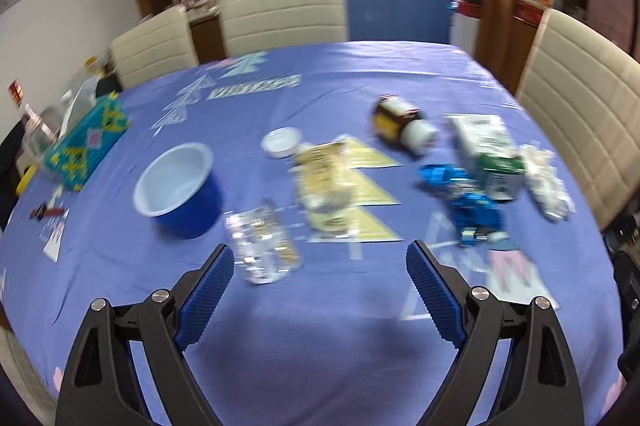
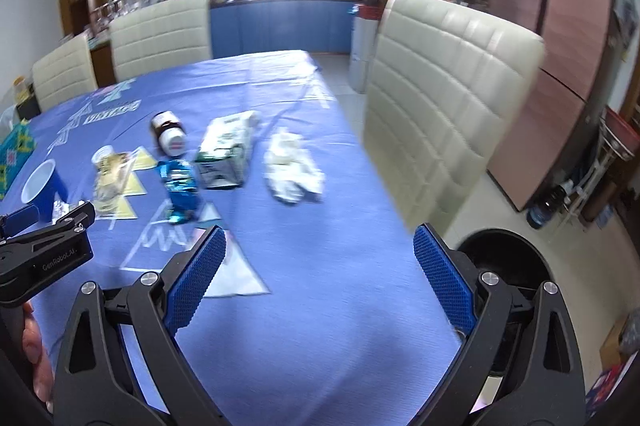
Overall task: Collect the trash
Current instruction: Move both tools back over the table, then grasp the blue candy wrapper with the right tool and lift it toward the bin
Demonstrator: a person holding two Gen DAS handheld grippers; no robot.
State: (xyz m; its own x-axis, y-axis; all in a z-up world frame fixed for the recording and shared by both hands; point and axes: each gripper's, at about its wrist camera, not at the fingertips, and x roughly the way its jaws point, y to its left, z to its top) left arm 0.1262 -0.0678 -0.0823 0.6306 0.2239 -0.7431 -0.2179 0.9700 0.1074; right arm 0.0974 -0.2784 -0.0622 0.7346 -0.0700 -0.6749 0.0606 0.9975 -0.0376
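1. The table (image 2: 320, 286) under its blue cloth fills both views. Its right edge runs close past the cream chair (image 2: 448, 97), and the floor drops away there.
2. A black bin (image 2: 504, 250) stands on the floor just off the near right corner of the table, partly hidden behind the right gripper's finger. I judge it the likely place for the trash.
3. The trash lies in a loose row across the middle of the table: a blue cup (image 1: 180, 181), a green-and-white carton (image 2: 228, 153), a crumpled white paper (image 2: 292, 165), a yellowish wrapper (image 1: 328, 185), a blue foil wrapper (image 2: 180, 189), a brown bottle (image 1: 400, 123) lying on its side, a clear plastic piece (image 1: 264, 246) and a white lid (image 1: 282, 141).
4. The left gripper (image 1: 320, 290) has its jaws spread wide and empty, with the clear plastic piece just ahead of its left finger.
5. The right gripper (image 2: 320, 282) is likewise wide and holds nothing, over bare cloth near the table's front.
6. Risks: both views are blurred, so a hasty closing could miss. The carton, foil and bottle crowd together, so a finger may knock a neighbour. The bottle could roll. The paper sits nearest the right edge and could be pushed off.
7. Room: the near half of the cloth is bare, giving a free approach.
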